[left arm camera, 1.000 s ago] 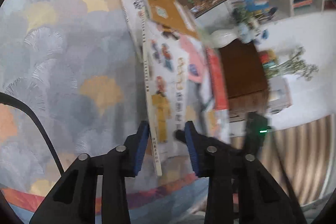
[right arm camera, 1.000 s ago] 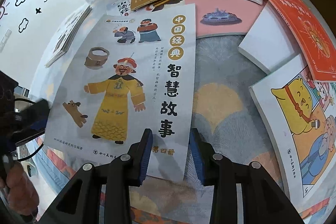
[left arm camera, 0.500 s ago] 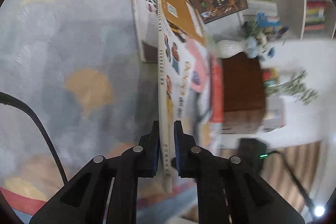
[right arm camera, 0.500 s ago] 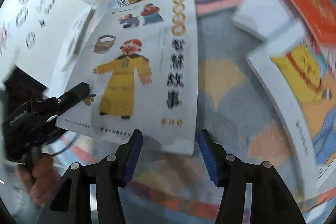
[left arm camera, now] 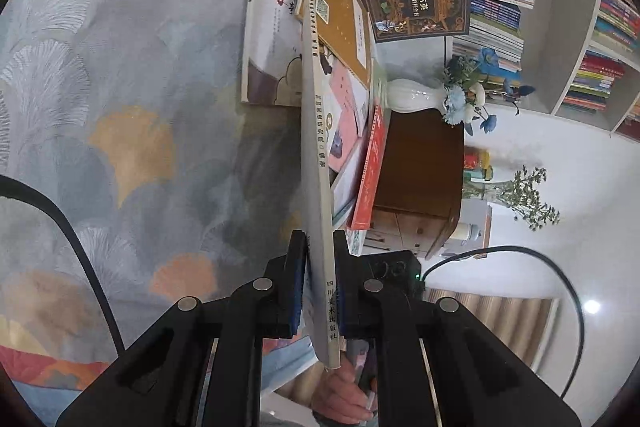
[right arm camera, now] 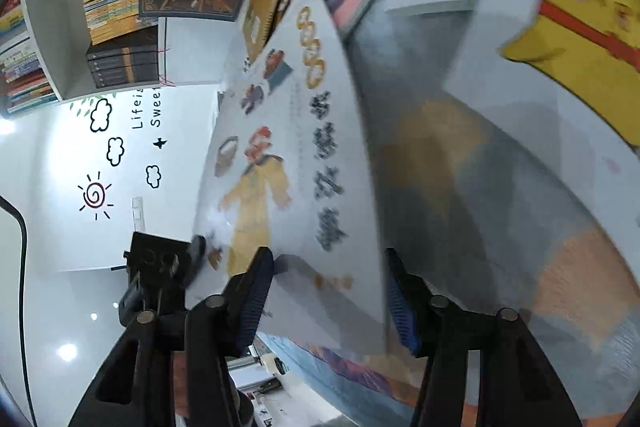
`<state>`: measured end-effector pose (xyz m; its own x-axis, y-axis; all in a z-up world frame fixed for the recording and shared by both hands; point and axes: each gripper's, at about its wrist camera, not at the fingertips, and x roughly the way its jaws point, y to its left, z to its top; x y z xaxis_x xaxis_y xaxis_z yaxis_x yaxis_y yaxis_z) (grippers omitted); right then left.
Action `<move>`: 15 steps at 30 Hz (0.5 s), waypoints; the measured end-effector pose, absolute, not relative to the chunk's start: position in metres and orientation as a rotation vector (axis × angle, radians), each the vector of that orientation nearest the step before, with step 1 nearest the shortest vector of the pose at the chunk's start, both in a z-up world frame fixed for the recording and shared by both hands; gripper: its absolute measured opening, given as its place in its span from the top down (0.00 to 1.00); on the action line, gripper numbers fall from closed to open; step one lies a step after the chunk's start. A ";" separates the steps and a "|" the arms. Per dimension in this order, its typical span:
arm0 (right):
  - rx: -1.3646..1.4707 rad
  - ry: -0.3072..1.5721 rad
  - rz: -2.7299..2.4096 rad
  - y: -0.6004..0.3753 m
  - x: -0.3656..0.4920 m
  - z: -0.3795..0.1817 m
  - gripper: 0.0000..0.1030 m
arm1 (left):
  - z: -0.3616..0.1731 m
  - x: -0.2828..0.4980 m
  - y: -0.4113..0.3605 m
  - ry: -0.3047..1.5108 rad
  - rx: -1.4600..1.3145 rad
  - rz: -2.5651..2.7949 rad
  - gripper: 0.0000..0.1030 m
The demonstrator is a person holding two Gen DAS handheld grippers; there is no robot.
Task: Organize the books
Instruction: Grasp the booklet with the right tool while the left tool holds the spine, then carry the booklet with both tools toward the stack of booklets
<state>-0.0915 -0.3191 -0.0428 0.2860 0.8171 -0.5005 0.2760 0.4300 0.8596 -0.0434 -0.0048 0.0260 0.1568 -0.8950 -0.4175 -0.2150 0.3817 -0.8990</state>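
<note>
Moved: the storybook, flat on the tablecloth a second ago, now stands on edge, lifted clear of the cloth.
Left gripper: clenched on the storybook's spine near its lower end; both blue pads press the cover.
Right gripper: jaws have just been closing a little, yet stand apart; the storybook's bottom corner lies between them, and the blur hides whether either pad touches it.
Storybook's look: thin white paperback; grey spine with black characters; cover shows a figure in a yellow robe, smaller figures above, gold roundels and a bold black title.
Count: two dark ornate books lean beyond the storybook; one white calligraphy book and one mustard book lie just behind it; one red book beside it.
Left view only: white vase of blue flowers on a brown cabinet, past the storybook.
Right view only: the storybook's front cover, a yellow cartoon book to its right, and wall decals to its left.
</note>
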 end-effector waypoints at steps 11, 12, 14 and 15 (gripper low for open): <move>0.460 1.219 0.382 -0.282 -0.091 0.021 0.69 | 0.049 -0.049 -0.027 1.346 -0.575 -0.574 0.91; 0.380 1.208 0.377 -0.273 -0.093 0.027 0.69 | 0.052 -0.050 -0.031 1.338 -0.530 -0.572 0.91; 0.253 1.193 0.371 -0.259 -0.101 0.035 0.69 | 0.056 -0.053 -0.036 1.332 -0.448 -0.575 0.91; 0.221 1.188 0.371 -0.256 -0.103 0.037 0.69 | 0.057 -0.054 -0.036 1.334 -0.432 -0.578 0.91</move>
